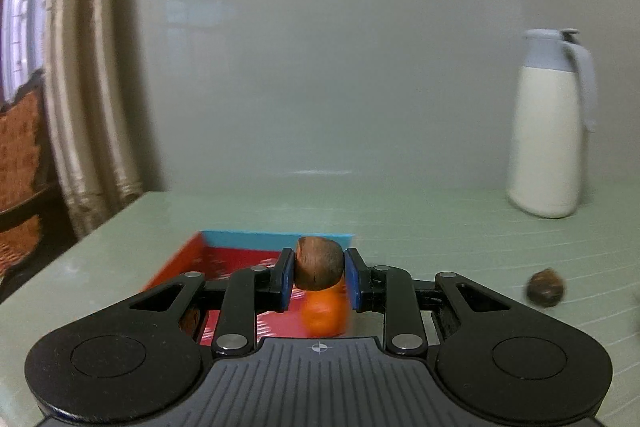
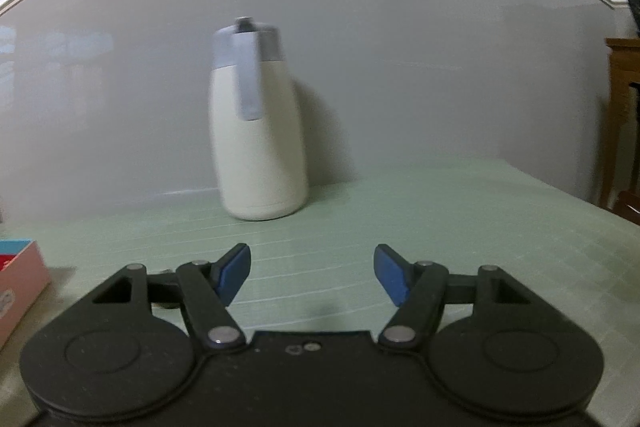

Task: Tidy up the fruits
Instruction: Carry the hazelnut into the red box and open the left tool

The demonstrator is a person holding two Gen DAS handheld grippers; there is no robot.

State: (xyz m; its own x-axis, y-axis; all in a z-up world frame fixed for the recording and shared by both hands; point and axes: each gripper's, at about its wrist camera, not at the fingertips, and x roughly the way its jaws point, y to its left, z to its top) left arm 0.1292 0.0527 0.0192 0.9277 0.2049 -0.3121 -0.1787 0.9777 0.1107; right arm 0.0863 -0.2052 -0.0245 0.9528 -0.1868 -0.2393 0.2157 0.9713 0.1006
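Observation:
My left gripper [image 1: 319, 277] is shut on a brown round fruit [image 1: 319, 263], held in the air between its blue pads over a red box with a blue far wall [image 1: 276, 239]. Inside the box, under the held fruit, lies an orange fruit [image 1: 323, 311], and a dark brown fruit [image 1: 191, 319] shows partly behind the left finger link. Another brown fruit [image 1: 545, 287] rests on the green table to the right of the box. My right gripper [image 2: 312, 277] is open over bare table with nothing between its fingers. The box's pink corner [image 2: 22, 279] shows at the left edge of the right wrist view.
A white jug with a grey-blue lid and handle [image 1: 550, 131] [image 2: 260, 131] stands at the back of the pale green table [image 1: 440, 227] against a grey wall. A curtain [image 1: 88, 107] and a wooden chair [image 1: 20, 163] are beyond the table's left edge. Wooden furniture [image 2: 624, 115] stands at the right.

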